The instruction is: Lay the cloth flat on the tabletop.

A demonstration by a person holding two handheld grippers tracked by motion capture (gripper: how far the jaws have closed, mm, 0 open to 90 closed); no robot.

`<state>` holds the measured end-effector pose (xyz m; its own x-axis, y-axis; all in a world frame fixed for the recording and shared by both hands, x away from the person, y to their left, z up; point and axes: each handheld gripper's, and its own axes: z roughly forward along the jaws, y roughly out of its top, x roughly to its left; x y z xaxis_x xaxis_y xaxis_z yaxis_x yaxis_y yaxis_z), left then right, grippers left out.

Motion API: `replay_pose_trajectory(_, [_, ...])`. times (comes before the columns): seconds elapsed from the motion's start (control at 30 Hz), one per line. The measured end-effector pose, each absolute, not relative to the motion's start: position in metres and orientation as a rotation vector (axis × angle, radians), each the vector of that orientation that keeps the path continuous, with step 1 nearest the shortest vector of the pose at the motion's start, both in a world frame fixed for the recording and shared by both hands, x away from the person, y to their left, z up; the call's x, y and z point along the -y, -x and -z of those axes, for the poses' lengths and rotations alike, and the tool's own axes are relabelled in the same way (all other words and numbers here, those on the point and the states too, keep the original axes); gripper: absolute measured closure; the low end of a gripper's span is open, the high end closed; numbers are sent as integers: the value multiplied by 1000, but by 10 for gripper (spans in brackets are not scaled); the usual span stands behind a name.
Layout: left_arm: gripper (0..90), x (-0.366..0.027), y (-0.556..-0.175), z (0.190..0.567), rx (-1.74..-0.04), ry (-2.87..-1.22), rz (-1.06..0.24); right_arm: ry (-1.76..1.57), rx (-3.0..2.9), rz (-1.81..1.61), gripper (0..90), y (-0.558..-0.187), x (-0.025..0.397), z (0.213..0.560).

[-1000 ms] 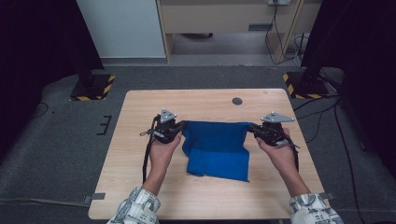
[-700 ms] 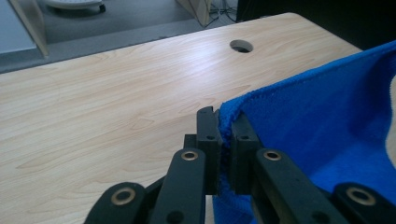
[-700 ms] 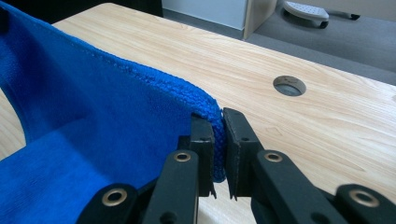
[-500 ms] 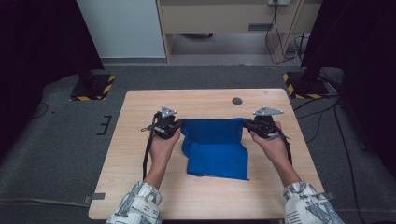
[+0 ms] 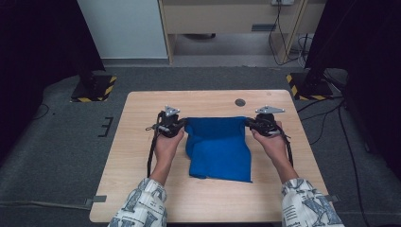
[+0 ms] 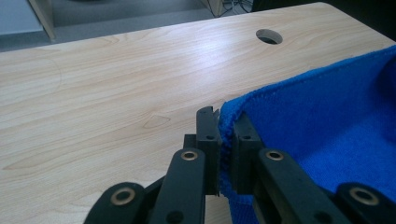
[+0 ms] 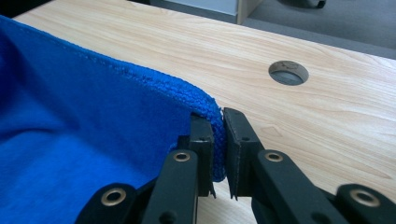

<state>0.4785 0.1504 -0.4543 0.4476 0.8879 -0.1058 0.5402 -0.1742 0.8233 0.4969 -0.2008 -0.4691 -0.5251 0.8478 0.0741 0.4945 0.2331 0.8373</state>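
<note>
My left gripper (image 6: 225,154) and right gripper (image 7: 218,149) each clamp a far corner of the blue cloth (image 5: 218,146), which lies mid-table (image 5: 142,142). Step in hand: folding, I judge. The next move calls for carrying both corners evenly toward the near edge.

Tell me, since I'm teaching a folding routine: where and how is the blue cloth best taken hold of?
By the two far corners of the blue cloth, one per gripper, each coming in from its own outer side. The hemmed edge gives the fingers something thin and firm to pinch. The left gripper and the right gripper both clamp that edge, which runs taut between them.
</note>
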Motion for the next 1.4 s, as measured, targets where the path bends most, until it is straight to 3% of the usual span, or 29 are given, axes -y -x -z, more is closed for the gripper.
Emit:
replay_pose_trajectory(0.57, [835,-142,-518,479,-1271,-1950,-497,-1324,-2197,-1058,841,-532,195,497])
replay_pose_trajectory(0.8, [803,-146,-524,486,-1303,-1934,-468,-1358,-2190,-1030,807,-542,190,502])
replay_pose_trajectory(0.87, [599,-147,-526,488,-1315,-1930,-468,-1374,-2154,-1033,704,-543,190,501])
replay_pose_trajectory(0.9, [599,-148,-527,489,-1329,-1919,-475,-1374,-2154,-1033,704,-543,190,501])
replay_pose_trajectory(0.93, [453,-149,-527,489,-1336,-1912,-480,-1385,-2140,-1037,587,-543,190,500])
replay_pose_trajectory(0.97, [411,-149,-526,488,-1342,-1907,-487,-1386,-2133,-1032,539,-543,190,500])
replay_pose_trajectory(1.0, [382,-149,-526,488,-1342,-1907,-487,-1386,-2133,-1032,539,-543,190,500])
replay_pose_trajectory(1.13, [313,-148,-524,483,-1302,-1888,-501,-1388,-2112,-1046,382,-541,191,497])
replay_pose_trajectory(1.23, [286,-145,-522,480,-1277,-1893,-540,-1361,-2102,-1054,334,-540,189,494])
replay_pose_trajectory(1.4, [225,-148,-522,478,-1287,-1865,-538,-1356,-2071,-1051,339,-538,191,488])
